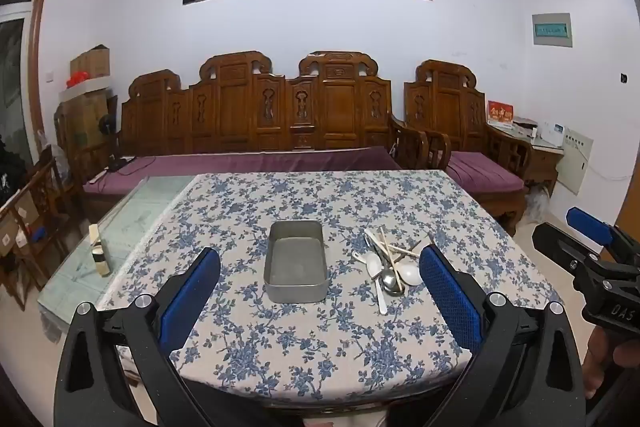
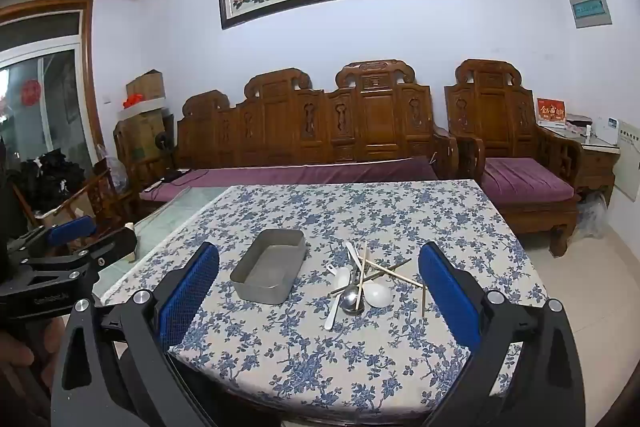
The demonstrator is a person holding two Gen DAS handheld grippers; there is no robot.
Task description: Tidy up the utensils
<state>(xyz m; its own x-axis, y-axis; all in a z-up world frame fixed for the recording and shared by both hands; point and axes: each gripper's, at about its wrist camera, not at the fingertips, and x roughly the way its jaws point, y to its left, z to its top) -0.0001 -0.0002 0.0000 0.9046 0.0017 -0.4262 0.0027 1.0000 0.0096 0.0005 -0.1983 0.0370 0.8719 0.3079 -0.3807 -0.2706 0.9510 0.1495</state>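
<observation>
- Left claw is hanging spread wide over the near edge of the tabletop, nothing between its blue pads, tilting slightly down toward the work area.
- Right claw is likewise spread wide and empty, hovering at the near edge; both look poised for a start, nothing yet sorted.
- Metal tin is sitting straight ahead of the left claw, between its pads in that view; ahead and a bit left of the right claw. It is standing empty and open-topped, likely the place the utensils are meant to go.
- Utensil pile is lying just beside the tin, ahead-right of the left claw, nearly dead ahead of the right claw.
- Pile is a tangle: chopsticks are crossing over a metal spoon, with a white soup spoon and a white flat-handled spoon alongside.
- One chopstick is lying a little apart, close to the right claw's right pad.
- Judgement: crossed sticks are getting in the way of a clean pick; lifting one piece may drag the others.
- Small bottle is standing far left of the left claw on bare glass, well apart from the work.
- Wooden sofa is sitting beyond the tabletop, not interfering.
</observation>
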